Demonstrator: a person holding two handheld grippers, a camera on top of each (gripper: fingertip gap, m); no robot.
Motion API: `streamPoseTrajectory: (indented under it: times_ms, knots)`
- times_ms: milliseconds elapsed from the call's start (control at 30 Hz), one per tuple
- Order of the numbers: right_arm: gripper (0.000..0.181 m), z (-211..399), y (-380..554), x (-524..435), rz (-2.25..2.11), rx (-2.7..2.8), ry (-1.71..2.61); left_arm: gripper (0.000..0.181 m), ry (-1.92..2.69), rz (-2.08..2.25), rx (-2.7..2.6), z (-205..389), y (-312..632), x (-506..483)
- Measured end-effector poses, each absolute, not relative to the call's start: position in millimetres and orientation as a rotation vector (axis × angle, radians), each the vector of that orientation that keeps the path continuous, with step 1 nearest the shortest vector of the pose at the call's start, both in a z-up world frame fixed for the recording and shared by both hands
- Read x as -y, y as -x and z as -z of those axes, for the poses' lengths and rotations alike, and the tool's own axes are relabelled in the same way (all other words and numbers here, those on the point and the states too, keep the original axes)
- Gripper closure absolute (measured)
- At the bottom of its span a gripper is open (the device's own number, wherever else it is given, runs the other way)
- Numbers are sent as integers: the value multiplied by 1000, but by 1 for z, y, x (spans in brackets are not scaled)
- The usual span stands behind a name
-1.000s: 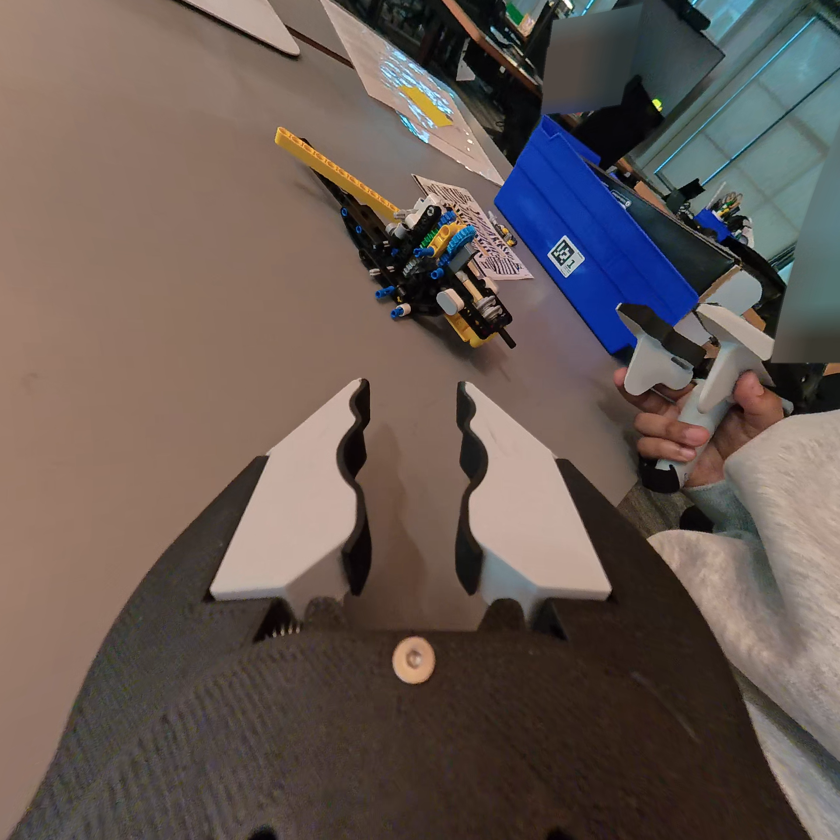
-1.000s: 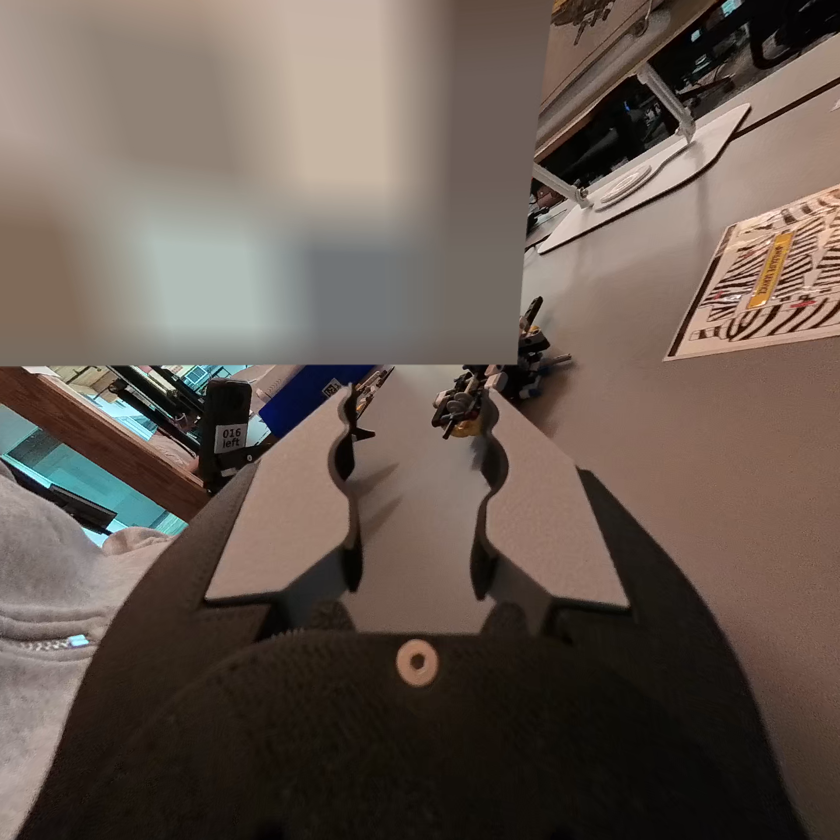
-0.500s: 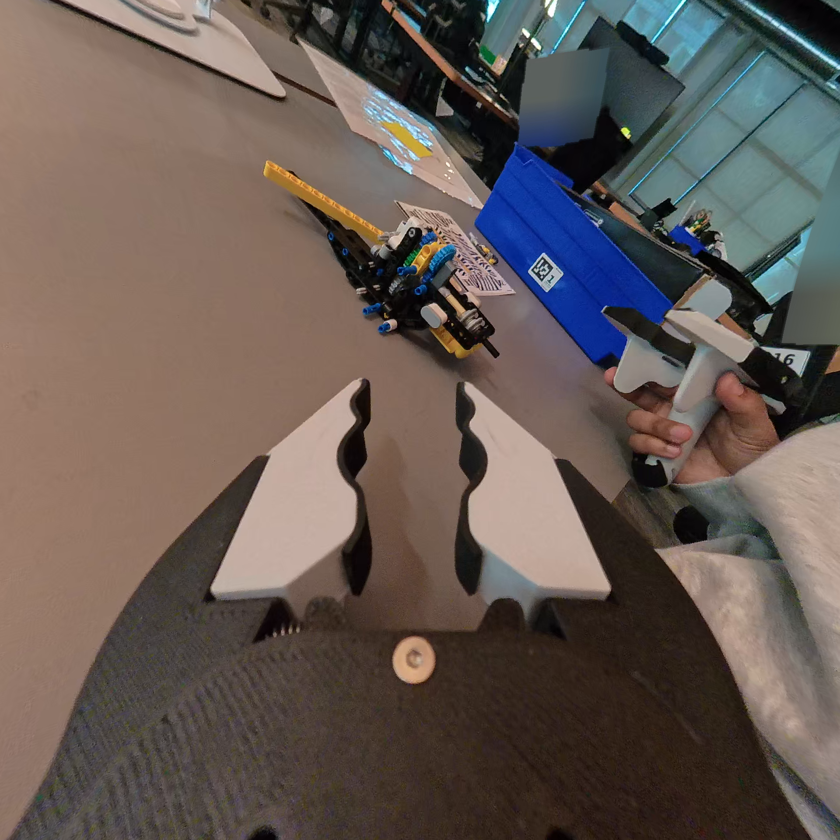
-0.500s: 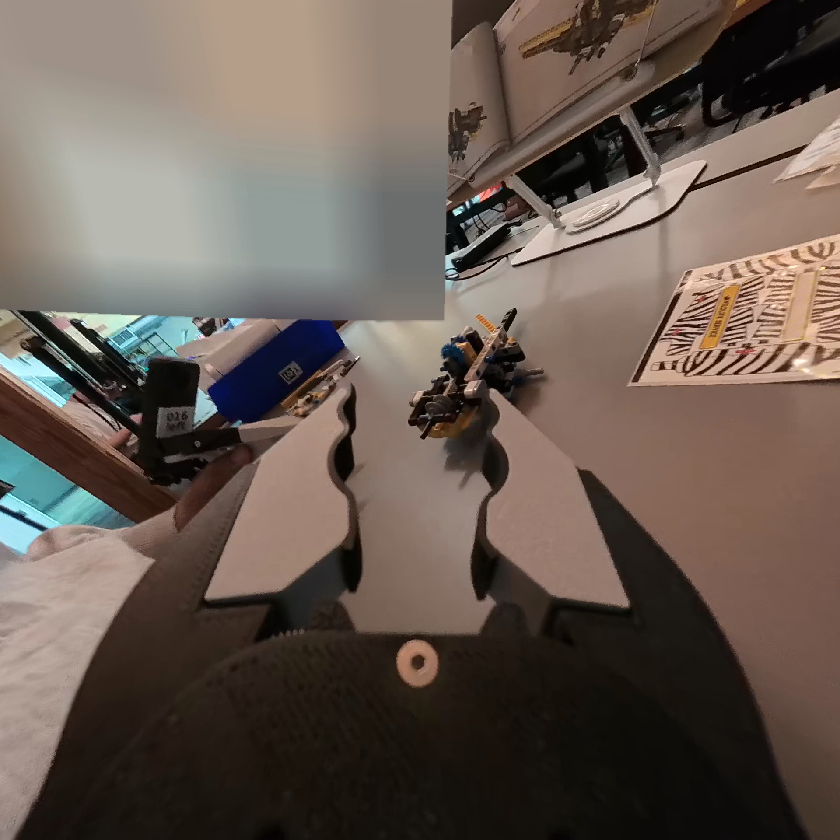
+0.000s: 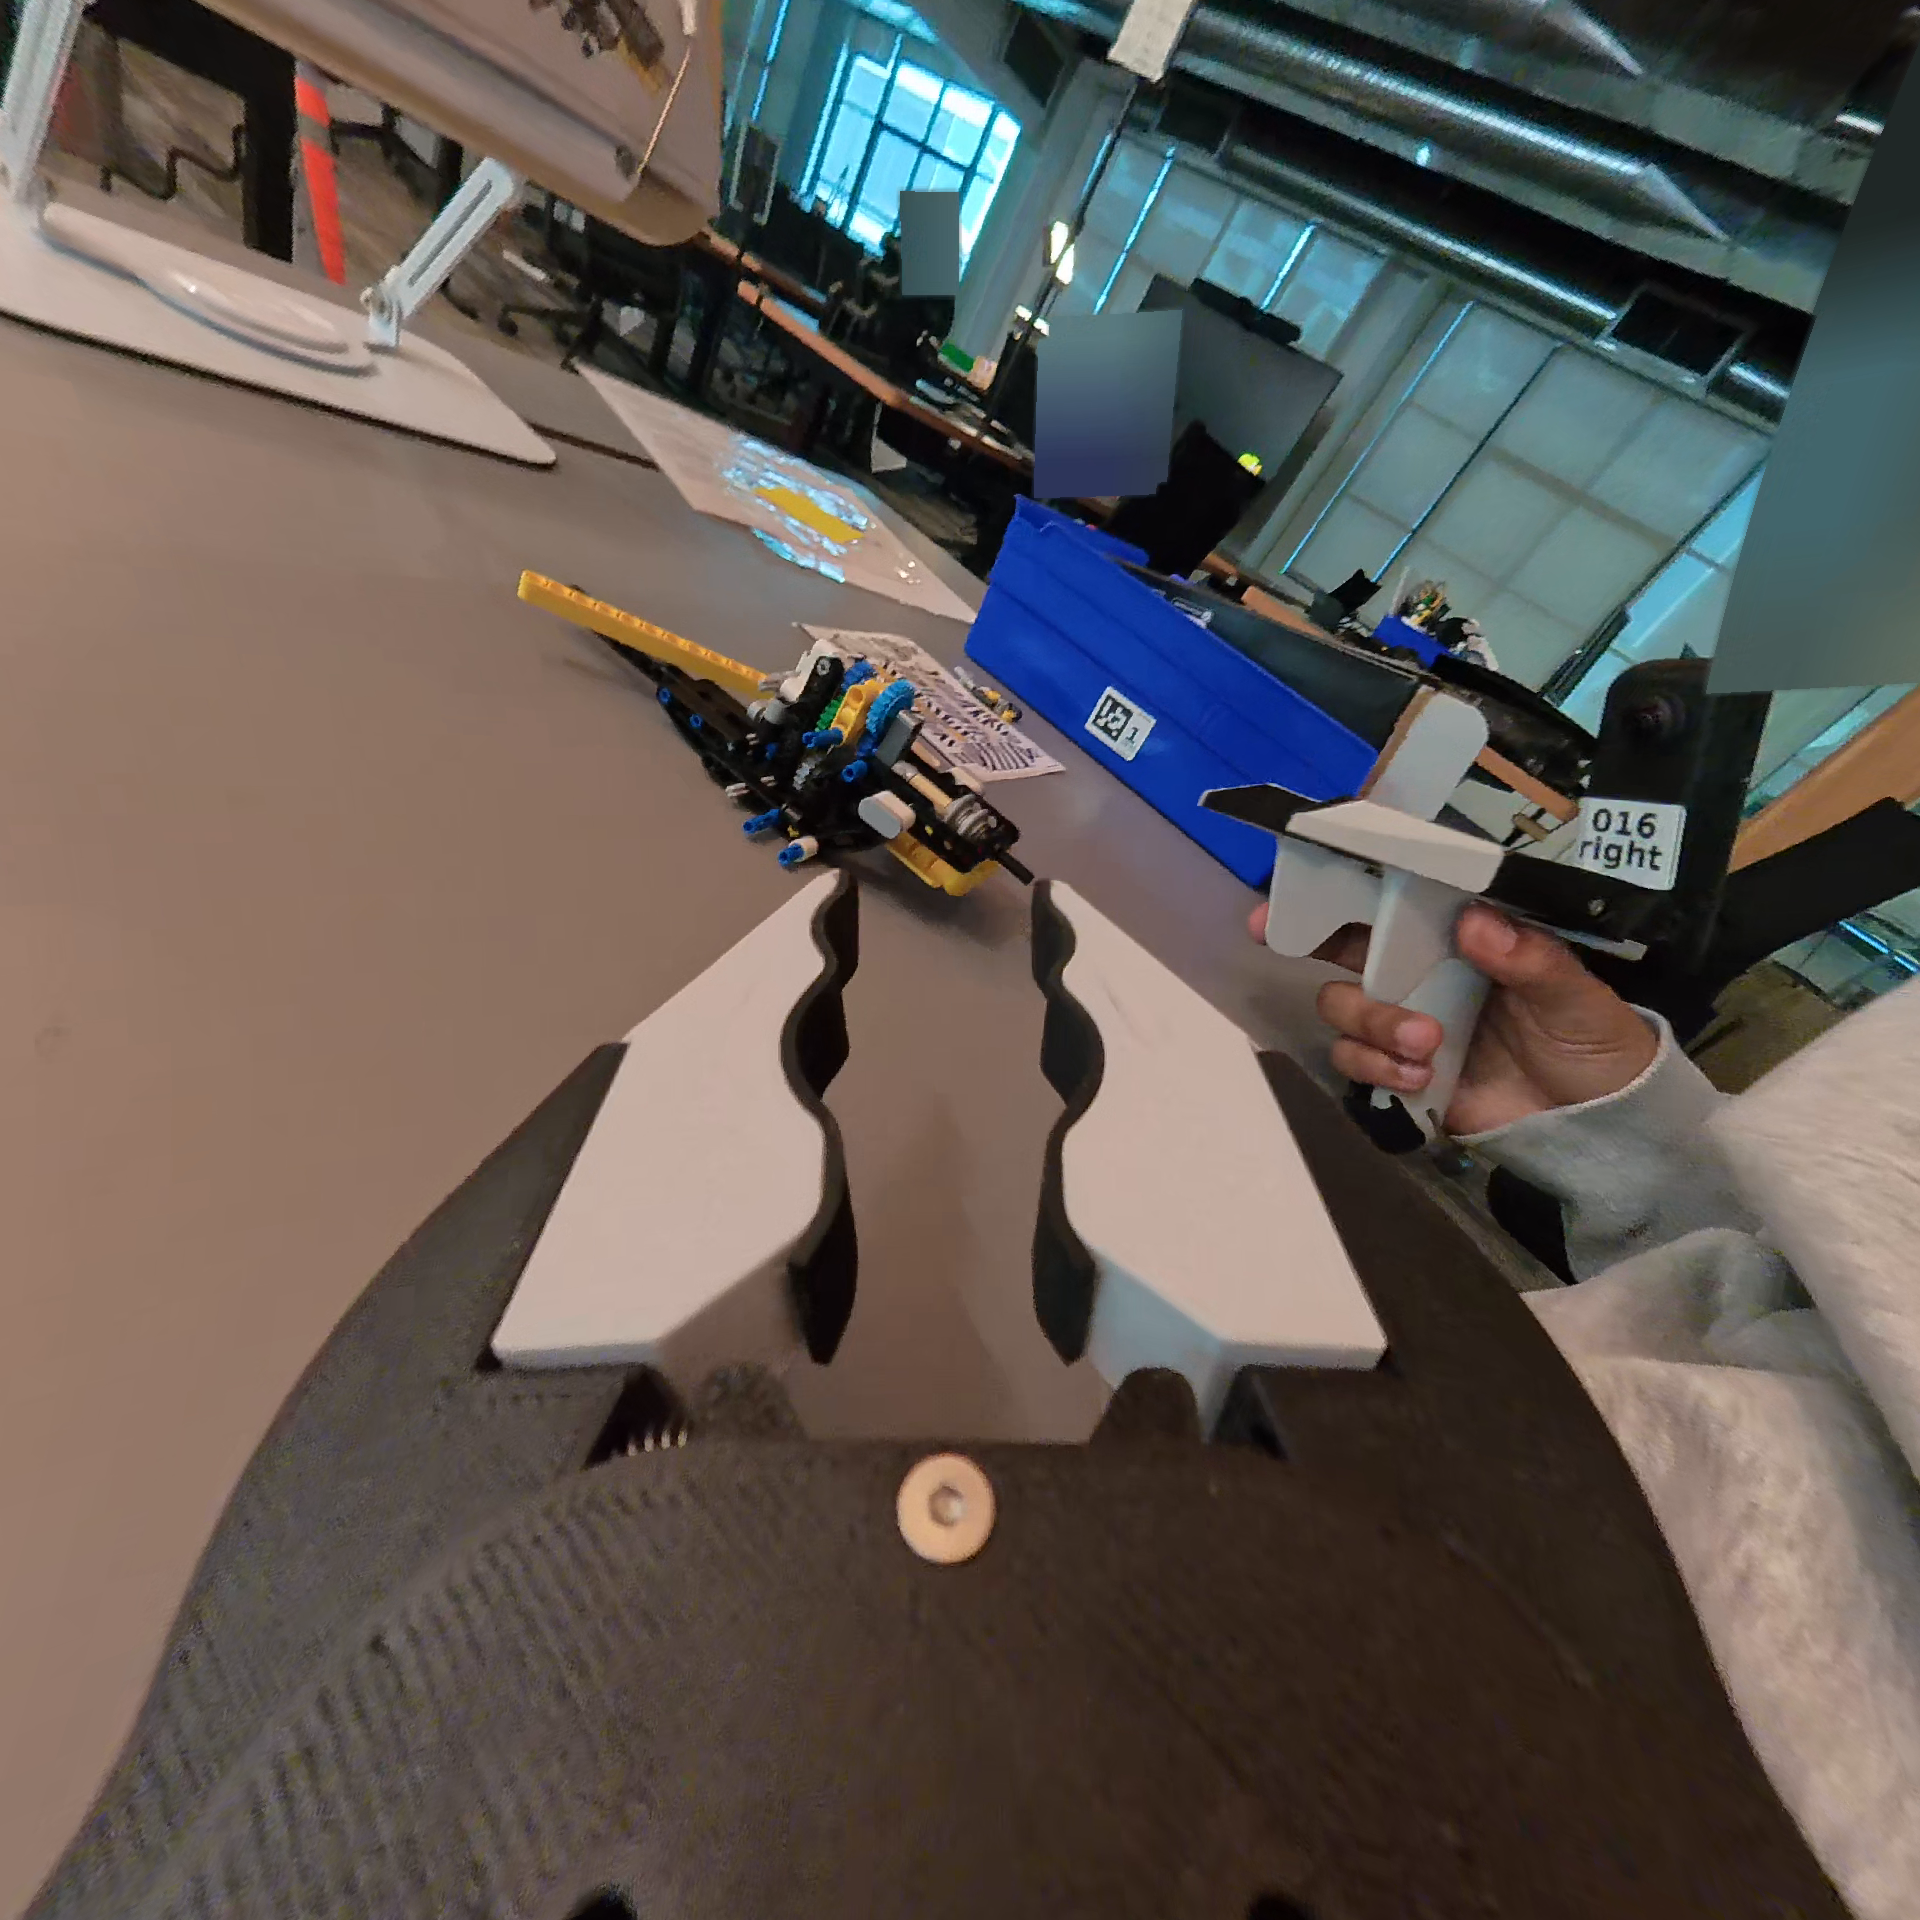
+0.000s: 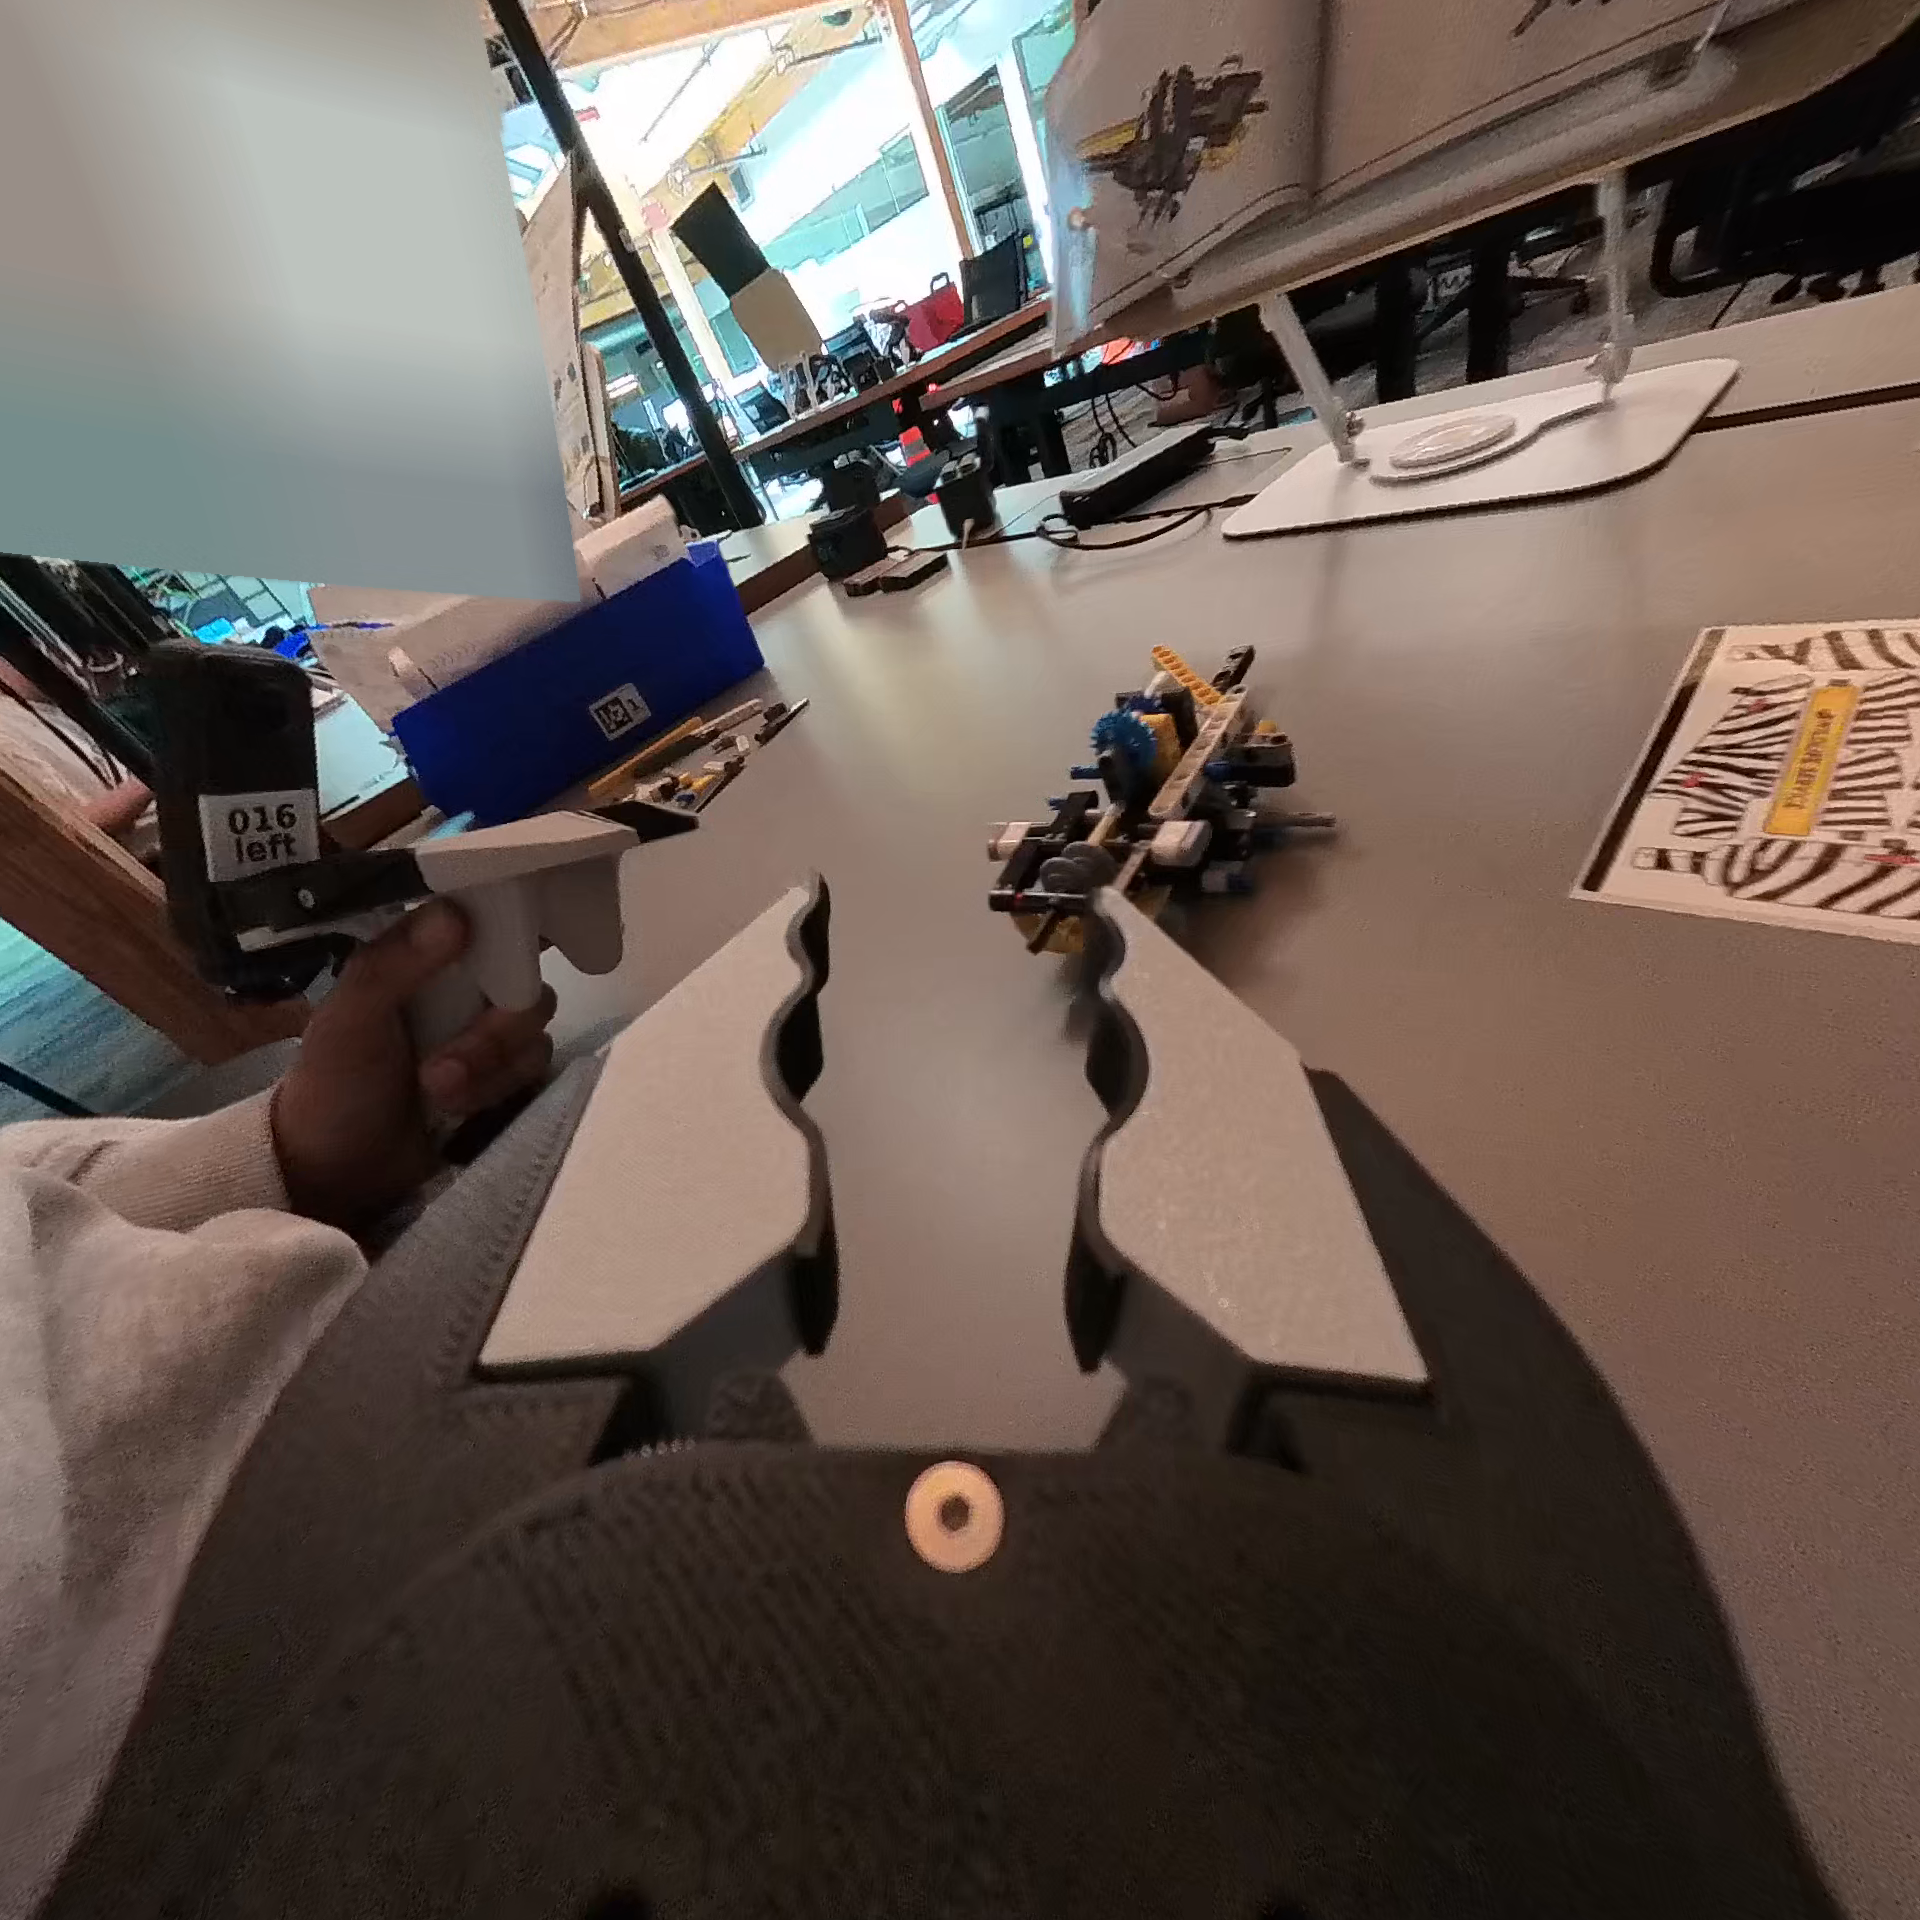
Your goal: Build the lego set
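Observation:
A part-built Lego model, black and yellow with blue pins and a long yellow beam, lies on the grey table. It also shows in the right wrist view. My left gripper is open and empty, held near the table's front edge with its tips just short of the model. My right gripper is open and empty, its right fingertip close to the model's near end. Each gripper shows in the other's view, held in a hand: the right one, the left one.
A blue bin stands to the right of the model, with loose Lego parts and a striped sheet beside it. A second striped sheet lies farther off. A white stand base holds an open booklet at the back.
Both grippers have tilted upward and level out, so more of the room shows. The right gripper has swung toward the model. Both stay open and empty.

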State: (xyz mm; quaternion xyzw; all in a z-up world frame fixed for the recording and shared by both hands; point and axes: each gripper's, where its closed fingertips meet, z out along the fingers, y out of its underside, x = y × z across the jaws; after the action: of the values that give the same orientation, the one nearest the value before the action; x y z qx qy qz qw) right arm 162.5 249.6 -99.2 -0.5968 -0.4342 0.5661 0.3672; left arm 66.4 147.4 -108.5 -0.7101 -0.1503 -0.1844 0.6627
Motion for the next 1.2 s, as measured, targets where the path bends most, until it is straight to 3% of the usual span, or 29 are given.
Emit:
streamPoseTrajectory:
  times_ms: [500,1200]
  knots:
    - [143,113,-147,-225,-1369,1279,1532,155,1509,406,241,94,-76,-138]
    - [131,115,-102,-182,-1497,1525,1454,154,1517,425,276,96,-72,-139]
